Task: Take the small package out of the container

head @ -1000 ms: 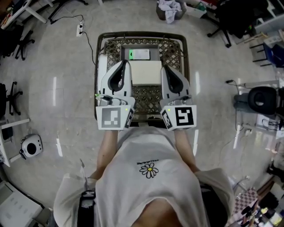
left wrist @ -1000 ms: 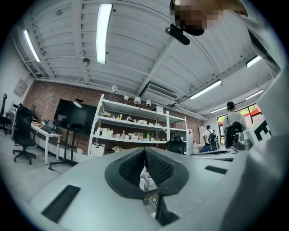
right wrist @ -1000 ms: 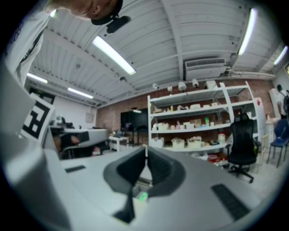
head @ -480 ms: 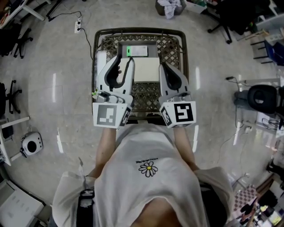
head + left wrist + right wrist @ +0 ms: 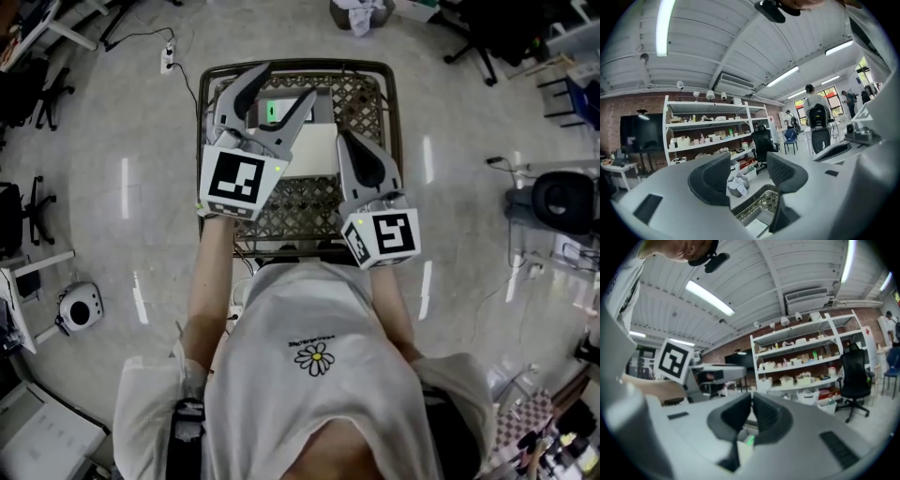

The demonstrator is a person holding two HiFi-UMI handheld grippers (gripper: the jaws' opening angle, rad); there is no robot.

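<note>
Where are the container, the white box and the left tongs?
container (image 5: pixel 367 94), head view, lattice wall.
white box (image 5: pixel 317 150), head view, top face.
left tongs (image 5: pixel 289 82), head view, midway between tips; jaws just opened, empty.

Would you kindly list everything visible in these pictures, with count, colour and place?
container: one, brown lattice, ahead of the person
box: one, cream, inside the container
small package: one, white with green patch, in the container beyond the box
power strip: one, white, floor upper left
round device: one, white, floor at left
shelving: one, white, against the brick wall
left tongs: one, grey, above the container's left side, jaws just been opening, nothing between them
right tongs: one, grey, above the container's right side, shut, empty
</note>
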